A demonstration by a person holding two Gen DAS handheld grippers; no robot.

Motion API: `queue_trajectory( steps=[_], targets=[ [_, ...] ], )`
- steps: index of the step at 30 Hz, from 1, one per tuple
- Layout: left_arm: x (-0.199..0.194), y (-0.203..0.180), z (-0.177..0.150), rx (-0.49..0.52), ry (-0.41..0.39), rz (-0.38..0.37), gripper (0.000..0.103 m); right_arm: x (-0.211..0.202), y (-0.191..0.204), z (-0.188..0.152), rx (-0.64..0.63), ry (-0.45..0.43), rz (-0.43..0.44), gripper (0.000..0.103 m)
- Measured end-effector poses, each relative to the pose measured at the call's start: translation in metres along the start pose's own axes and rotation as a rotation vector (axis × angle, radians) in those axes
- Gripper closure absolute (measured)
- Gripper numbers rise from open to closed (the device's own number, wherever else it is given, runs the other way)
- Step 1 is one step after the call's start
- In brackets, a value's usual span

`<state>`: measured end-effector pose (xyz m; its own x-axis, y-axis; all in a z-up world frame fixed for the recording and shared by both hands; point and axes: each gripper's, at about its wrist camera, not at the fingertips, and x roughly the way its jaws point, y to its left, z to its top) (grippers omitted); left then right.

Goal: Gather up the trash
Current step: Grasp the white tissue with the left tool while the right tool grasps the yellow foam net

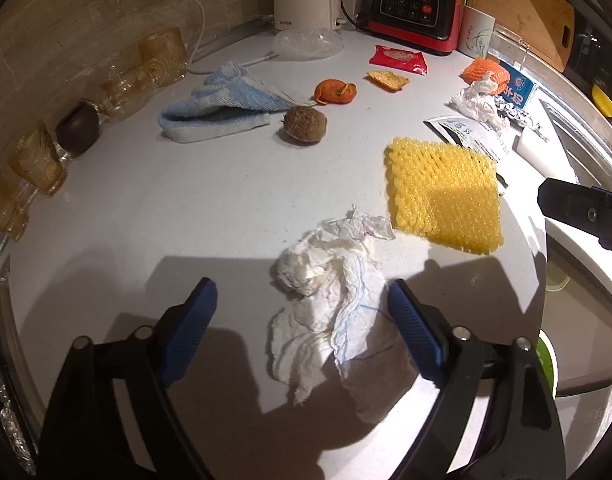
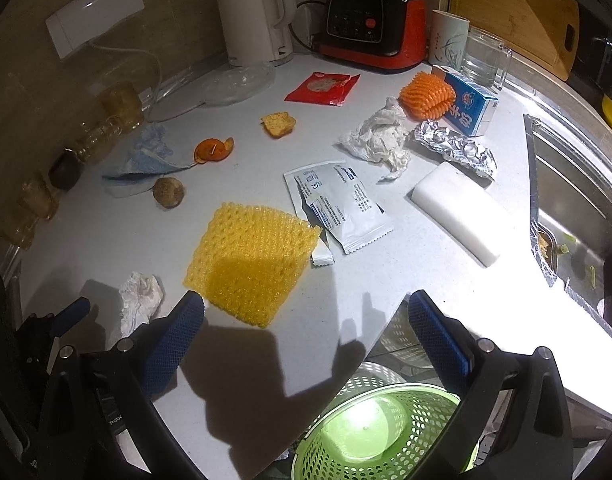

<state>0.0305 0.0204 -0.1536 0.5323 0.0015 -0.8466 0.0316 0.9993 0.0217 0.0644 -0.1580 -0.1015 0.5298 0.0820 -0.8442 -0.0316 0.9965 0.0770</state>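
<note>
I am straddling the near crumpled tissue (image 1: 325, 304) with the left gripper (image 1: 302, 320), wide open, empty; right gripper (image 2: 306, 340) likewise; counter litter remaining, green basket (image 2: 385, 432) looking empty.

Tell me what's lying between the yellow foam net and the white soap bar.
In the right wrist view, white sachet packets lie between the yellow foam net and the white soap bar.

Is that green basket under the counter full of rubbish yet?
Empty, as far as shown: the green basket shows only its bare, bright bottom, though the right gripper hides part of it.
</note>
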Motion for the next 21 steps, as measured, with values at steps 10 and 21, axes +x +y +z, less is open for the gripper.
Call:
queue_trajectory(
  steps=[10,21],
  targets=[
    [-0.001,-0.003,-0.004,-0.061,0.033,-0.119,0.086,0.019,0.012,0.003,0.013,0.031,-0.001,0.002],
    [-0.041,0.031,-0.007,-0.1,-0.053,-0.125,0.087,0.06,0.046,0.01,0.014,0.092,-0.046,0.03]
  ],
)
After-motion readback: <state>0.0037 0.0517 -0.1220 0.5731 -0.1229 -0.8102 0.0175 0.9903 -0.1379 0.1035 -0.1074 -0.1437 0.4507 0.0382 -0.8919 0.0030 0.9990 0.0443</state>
